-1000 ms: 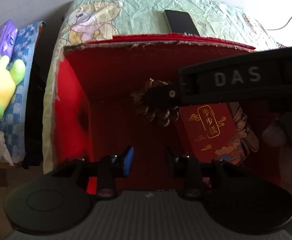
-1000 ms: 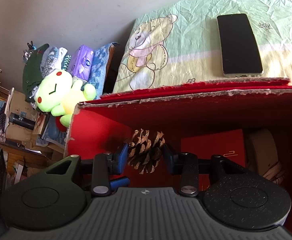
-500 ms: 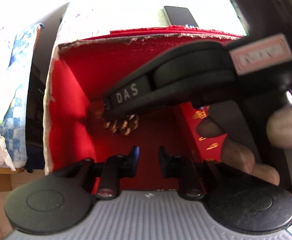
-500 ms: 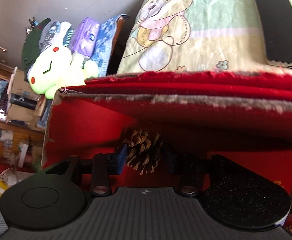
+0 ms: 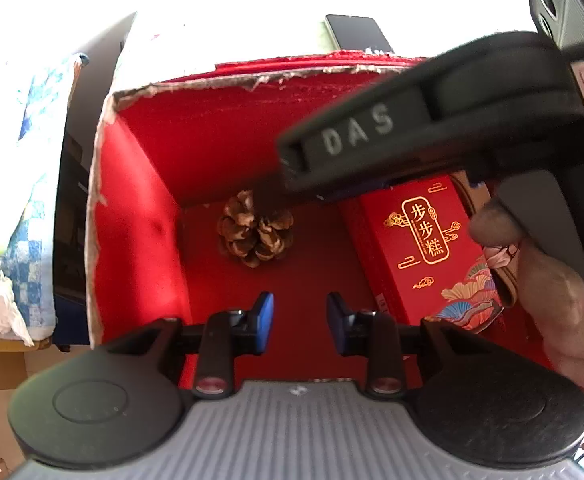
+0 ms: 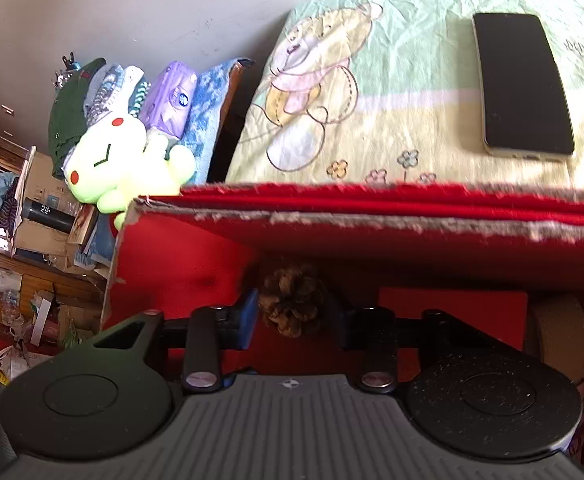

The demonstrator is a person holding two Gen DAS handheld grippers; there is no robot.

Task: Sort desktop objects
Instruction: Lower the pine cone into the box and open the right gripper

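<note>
Nearest the left wrist camera, the left gripper [image 5: 300,316] hangs over the open red box [image 5: 131,216] with its blue-padded fingers parted and nothing between them. Just beyond those fingers, the pine cone [image 5: 255,233] sits on the red floor of the box, near the left wall and close to the back wall. To its right inside the same box lies a red gift box [image 5: 420,248] printed with gold characters, and past that a beige rounded object shows only partly, so what it is cannot be told. The right gripper [image 5: 287,184] reaches in from the upper right of this view, its dark body marked DAS, with the tip of one finger over the top of the cone; a hand [image 5: 548,280] grips its handle at the right edge. In the right wrist view, that gripper's [image 6: 294,316] jaws stand spread wider than the pine cone [image 6: 292,304], which lies between them; the blue pad on the left shows a small gap, while on the right contact cannot be judged. Beyond the box's torn cardboard rim [image 6: 372,220], a cloth printed with a bear [image 6: 316,92] covers the surface, and a dark phone [image 6: 520,84] lies flat on it. Farther left, a yellow-green plush toy [image 6: 119,160] rests against stacked items.
</note>
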